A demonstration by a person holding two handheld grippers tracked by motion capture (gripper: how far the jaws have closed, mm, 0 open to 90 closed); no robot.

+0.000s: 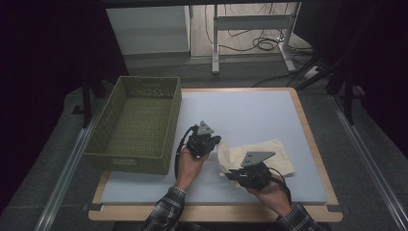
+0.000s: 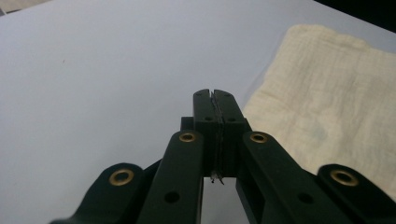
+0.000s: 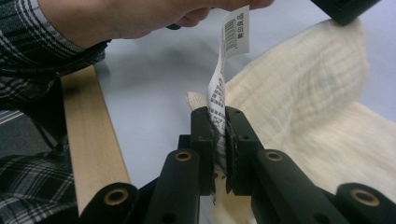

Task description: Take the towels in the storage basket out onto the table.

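Right gripper [image 3: 219, 135]: its black jaws were clamped on the white printed care label [image 3: 223, 88] of the cream folded cloth [image 3: 317, 107], the label standing up between them.
Left gripper [image 2: 215, 100]: jaws pressed fully together with nothing visible between them, held over the pale grey surface [image 2: 93, 79] just beside the cloth's edge.
Cream folded cloth [image 1: 269, 156]: lay on the right half of the surface, between the two grippers, its near-left corner at the right gripper.
Left hand [image 1: 188, 161]: held its gripper near the cloth's left edge.
Olive-green woven plastic basket [image 1: 137, 125]: stood at the left edge of the surface, apart from the cloth.
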